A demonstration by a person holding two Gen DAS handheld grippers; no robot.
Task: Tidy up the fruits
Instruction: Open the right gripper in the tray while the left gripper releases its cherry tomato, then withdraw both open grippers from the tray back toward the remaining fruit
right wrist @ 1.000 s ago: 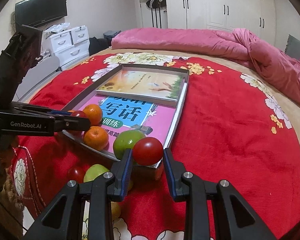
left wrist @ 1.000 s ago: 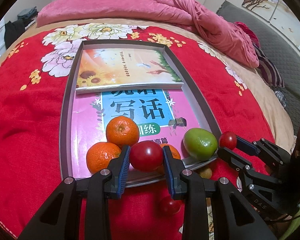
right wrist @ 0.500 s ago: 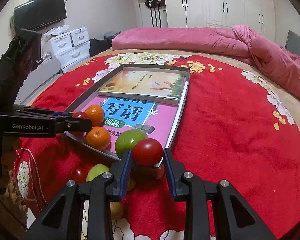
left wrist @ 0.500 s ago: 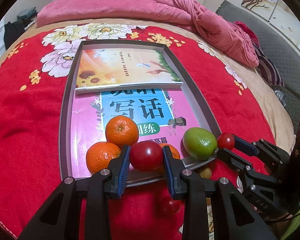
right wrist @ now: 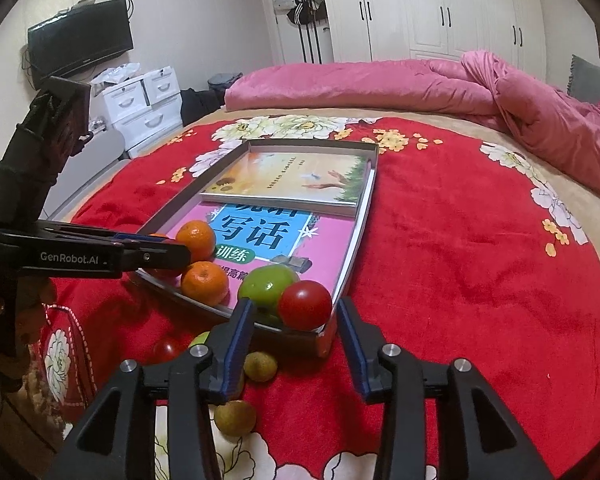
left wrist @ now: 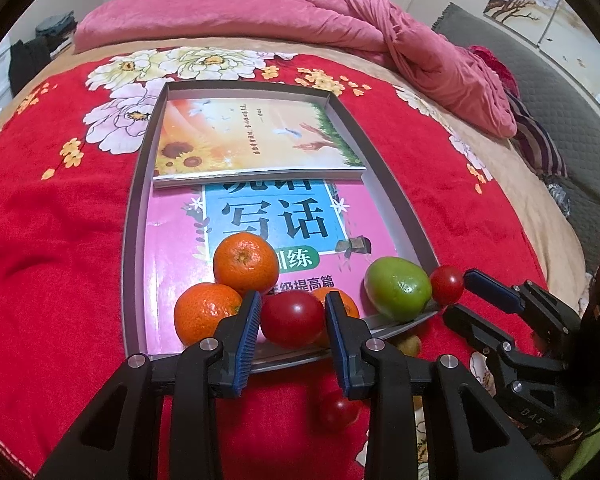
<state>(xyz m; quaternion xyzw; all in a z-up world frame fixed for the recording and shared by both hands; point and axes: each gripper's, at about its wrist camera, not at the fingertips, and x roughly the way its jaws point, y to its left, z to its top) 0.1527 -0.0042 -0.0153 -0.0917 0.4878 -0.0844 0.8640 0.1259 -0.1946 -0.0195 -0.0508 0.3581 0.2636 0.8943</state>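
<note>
While my left gripper (left wrist: 292, 320) pinches a round, glossy red tomato (left wrist: 293, 318) between its blue ribbed pads, my right gripper (right wrist: 296, 320) has just been opening, and its jaws now stand apart from the smaller red tomato (right wrist: 305, 305) between them, with a gap showing on either side. That small tomato sits on the near corner of the shallow grey cardboard tray (right wrist: 362, 216), touching a smooth green fruit (right wrist: 266, 285). The tomato in my left pads hangs at the tray's near rim, just beside three orange mandarins (left wrist: 246, 262) that lie on a pink workbook (left wrist: 260, 220) inside the tray. A thinner book with a sunflower cover (left wrist: 256, 140) lies at the far end.

Outside the tray, on the red floral blanket (right wrist: 460, 240), I see another red tomato (right wrist: 166, 349) and two small brownish-green fruits (right wrist: 261, 366) waiting to be gathered.

Tomatoes like these I judge light but thin-skinned, slick and easily bruised, so I take them across the widest part with only gentle pressure. On the soft blanket and the glossy book covers, round fruit will probably roll once let go.
</note>
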